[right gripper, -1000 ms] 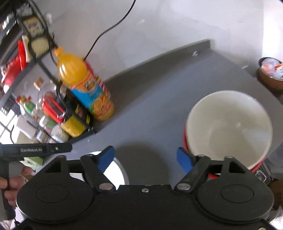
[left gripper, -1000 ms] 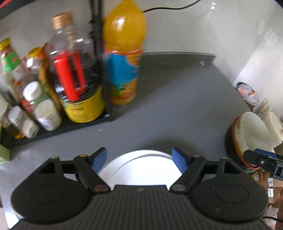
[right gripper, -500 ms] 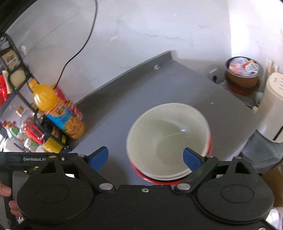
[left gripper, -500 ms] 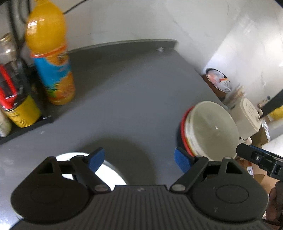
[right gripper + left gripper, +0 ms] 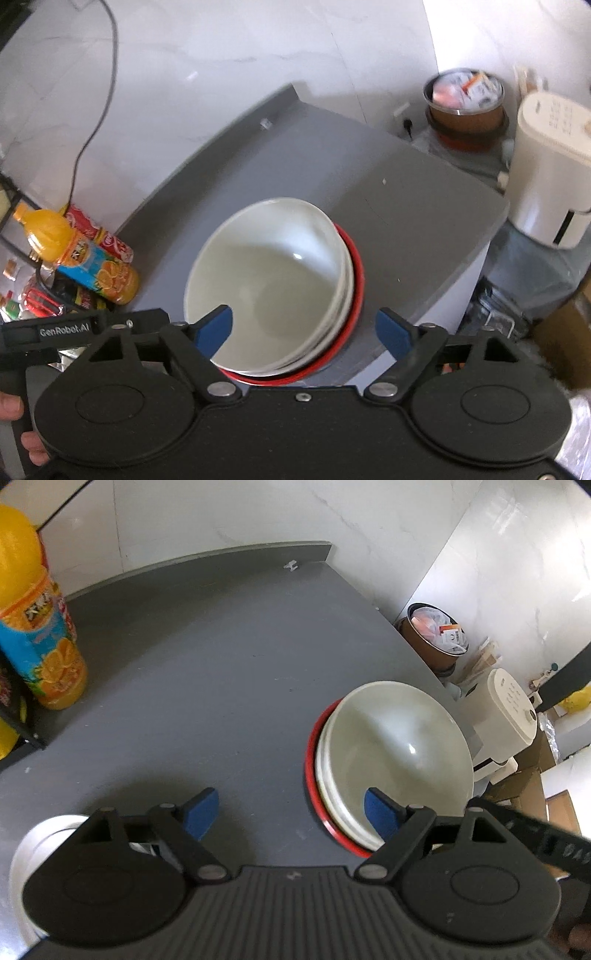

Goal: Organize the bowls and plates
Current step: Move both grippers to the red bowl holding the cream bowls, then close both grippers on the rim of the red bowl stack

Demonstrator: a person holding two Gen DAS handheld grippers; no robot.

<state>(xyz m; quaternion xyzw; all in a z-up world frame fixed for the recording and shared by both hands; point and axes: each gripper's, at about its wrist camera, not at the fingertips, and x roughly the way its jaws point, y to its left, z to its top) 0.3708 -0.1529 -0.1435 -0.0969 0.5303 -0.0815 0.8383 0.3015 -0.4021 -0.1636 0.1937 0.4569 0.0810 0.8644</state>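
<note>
A stack of white bowls (image 5: 395,753) (image 5: 269,291) sits in a red-rimmed dish (image 5: 312,775) (image 5: 354,273) near the right edge of the grey counter (image 5: 221,686) (image 5: 406,199). A white plate (image 5: 27,853) lies at the lower left of the left wrist view, mostly hidden under that tool. My left gripper (image 5: 291,814) is open above bare counter, its right finger over the stack's near rim. My right gripper (image 5: 304,325) is open and hovers over the stack's near side, with nothing between its fingers.
An orange juice bottle (image 5: 35,627) (image 5: 79,254) and a rack of bottles (image 5: 33,299) stand at the left. Off the counter's right edge are a white appliance (image 5: 506,709) (image 5: 546,170) and a full brown bin (image 5: 437,635) (image 5: 465,103). A hand (image 5: 14,424) holds the left tool.
Both views have swung right: the bottle rack has slid out to the left and the bowl stack has come in close under both grippers. The plate has moved to the left tool's lower left.
</note>
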